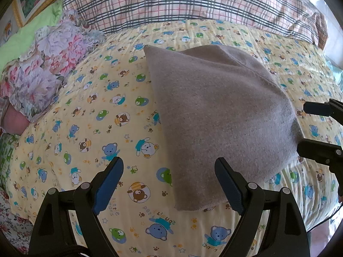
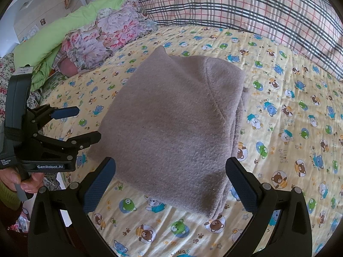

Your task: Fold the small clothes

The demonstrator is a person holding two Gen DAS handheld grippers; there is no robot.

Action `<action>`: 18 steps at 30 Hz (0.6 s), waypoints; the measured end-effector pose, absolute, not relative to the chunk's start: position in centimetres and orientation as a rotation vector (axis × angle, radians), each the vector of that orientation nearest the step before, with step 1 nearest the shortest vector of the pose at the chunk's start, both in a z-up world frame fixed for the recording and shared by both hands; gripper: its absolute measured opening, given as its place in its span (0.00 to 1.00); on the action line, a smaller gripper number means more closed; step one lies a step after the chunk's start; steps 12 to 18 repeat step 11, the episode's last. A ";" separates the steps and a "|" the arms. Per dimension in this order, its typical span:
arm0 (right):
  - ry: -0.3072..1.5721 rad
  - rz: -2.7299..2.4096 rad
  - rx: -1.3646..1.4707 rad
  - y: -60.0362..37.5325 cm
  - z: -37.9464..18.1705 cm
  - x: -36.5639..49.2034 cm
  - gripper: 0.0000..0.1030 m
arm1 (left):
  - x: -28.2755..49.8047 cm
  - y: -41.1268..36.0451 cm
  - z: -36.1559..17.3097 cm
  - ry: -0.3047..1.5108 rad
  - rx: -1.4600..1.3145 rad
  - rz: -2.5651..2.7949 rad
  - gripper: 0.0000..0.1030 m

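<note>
A folded grey-brown knit garment (image 1: 216,115) lies flat on the yellow bear-print sheet (image 1: 90,115); it fills the middle of the right wrist view (image 2: 171,124), its layered edges on the right. My left gripper (image 1: 169,165) is open and empty, hovering over the garment's near left corner. It also shows at the left of the right wrist view (image 2: 88,124), beside the garment's left edge. My right gripper (image 2: 170,167) is open and empty over the garment's near edge. It shows at the right edge of the left wrist view (image 1: 302,128), at the garment's right corner.
A plaid quilt (image 1: 193,2) lies across the far side of the bed. A floral ruffled pillow (image 1: 47,64) and a green cover (image 2: 64,25) lie at the far left. A hand (image 2: 23,180) holds the left gripper's handle.
</note>
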State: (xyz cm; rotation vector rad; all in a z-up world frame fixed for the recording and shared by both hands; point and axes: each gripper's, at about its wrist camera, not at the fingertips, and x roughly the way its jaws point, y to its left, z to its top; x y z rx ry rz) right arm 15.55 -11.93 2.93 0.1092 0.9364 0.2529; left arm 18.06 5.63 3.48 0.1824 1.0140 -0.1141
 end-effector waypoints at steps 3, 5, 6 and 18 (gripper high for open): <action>0.937 0.255 0.110 -12.1 2.9 15.6 0.99 | 18.1 5.7 3.5 1.013 0.183 -0.112 0.85; 0.938 0.254 0.109 -12.1 3.0 15.7 0.99 | 18.1 5.7 3.5 1.009 0.183 -0.109 0.85; 0.938 0.254 0.111 -12.2 2.9 15.7 0.99 | 18.2 5.8 3.5 1.008 0.183 -0.107 0.85; 0.936 0.256 0.120 -12.8 3.0 16.0 0.99 | 18.7 6.3 3.5 1.016 0.168 -0.087 0.85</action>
